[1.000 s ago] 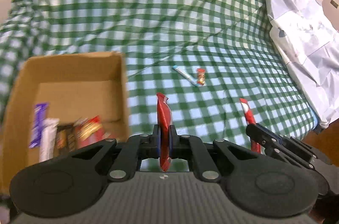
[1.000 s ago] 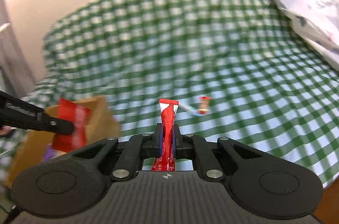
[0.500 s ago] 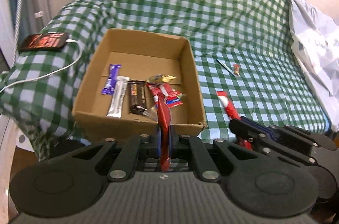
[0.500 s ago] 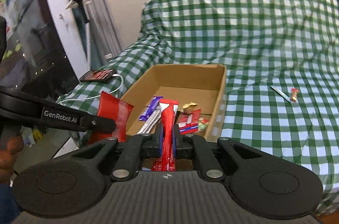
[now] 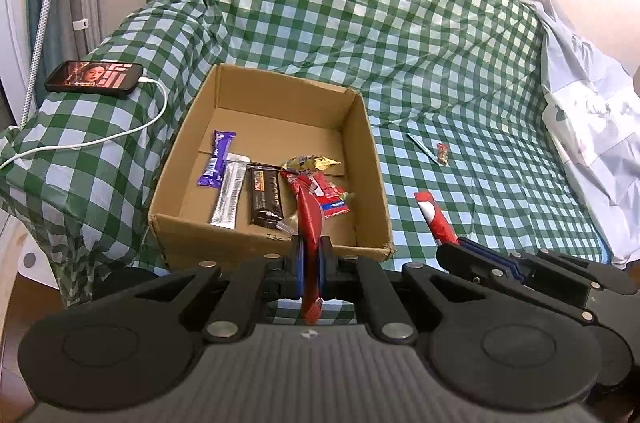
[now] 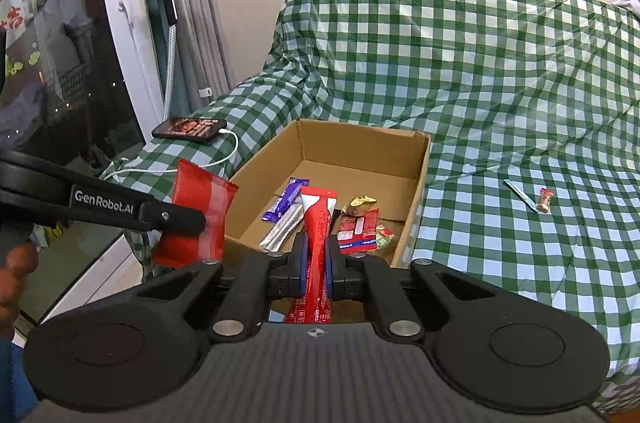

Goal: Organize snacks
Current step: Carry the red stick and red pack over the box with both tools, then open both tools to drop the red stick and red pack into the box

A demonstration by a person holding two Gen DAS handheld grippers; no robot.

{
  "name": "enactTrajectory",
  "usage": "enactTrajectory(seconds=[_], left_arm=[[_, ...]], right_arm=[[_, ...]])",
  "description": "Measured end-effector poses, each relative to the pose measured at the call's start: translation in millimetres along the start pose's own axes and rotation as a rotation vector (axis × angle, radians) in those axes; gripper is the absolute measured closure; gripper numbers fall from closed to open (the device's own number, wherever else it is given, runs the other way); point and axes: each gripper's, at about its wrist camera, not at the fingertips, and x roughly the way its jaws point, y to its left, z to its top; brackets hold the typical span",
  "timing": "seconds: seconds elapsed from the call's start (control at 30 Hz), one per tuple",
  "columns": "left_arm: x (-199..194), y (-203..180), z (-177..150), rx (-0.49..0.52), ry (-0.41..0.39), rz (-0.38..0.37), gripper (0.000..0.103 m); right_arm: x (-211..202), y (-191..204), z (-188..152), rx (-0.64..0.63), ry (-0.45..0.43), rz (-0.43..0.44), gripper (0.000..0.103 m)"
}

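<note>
Left wrist view: the left gripper point(image 5: 310, 259) pinches one red snack packet point(image 5: 309, 219) in its jaws, just before the near wall of the cardboard box point(image 5: 368, 159). Five snacks lie inside the box. Right of the box, the right gripper point(image 5: 454, 249) pinches one red snack stick point(image 5: 434, 217); two small items point(image 5: 434, 153) lie on the checkered cover point(image 5: 400, 23).

Right wrist view: the right gripper point(image 6: 316, 265) clamps the stick point(image 6: 318, 223) near the box point(image 6: 420, 163). One phone point(image 6: 190, 129) lies left of the box.
</note>
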Motion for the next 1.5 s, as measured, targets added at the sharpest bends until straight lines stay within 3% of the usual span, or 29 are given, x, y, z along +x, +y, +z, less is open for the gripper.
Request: enactTrajectory(seconds=[0.37, 0.77, 1.13, 1.5], left_arm=[[20.2, 14.4, 14.4, -0.021, 0.008, 0.012, 0.096], [56.6, 30.9, 52.2, -0.048, 0.027, 0.017, 0.096], [107.4, 40.1, 85.3, -0.052, 0.071, 0.032, 0.096], [164.3, 51.5, 98.1, -0.038, 0.145, 0.069, 0.096]], right_arm=[[25.6, 2.3, 7.4, -0.018, 0.047, -0.005, 0.095], [67.6, -3.7, 30.0, -0.012, 0.076, 0.002, 0.095], [121.8, -15.3, 50.4, 0.0, 0.118, 0.016, 0.095], [177.1, -30.3, 55.1, 0.029, 0.174, 0.022, 0.094]])
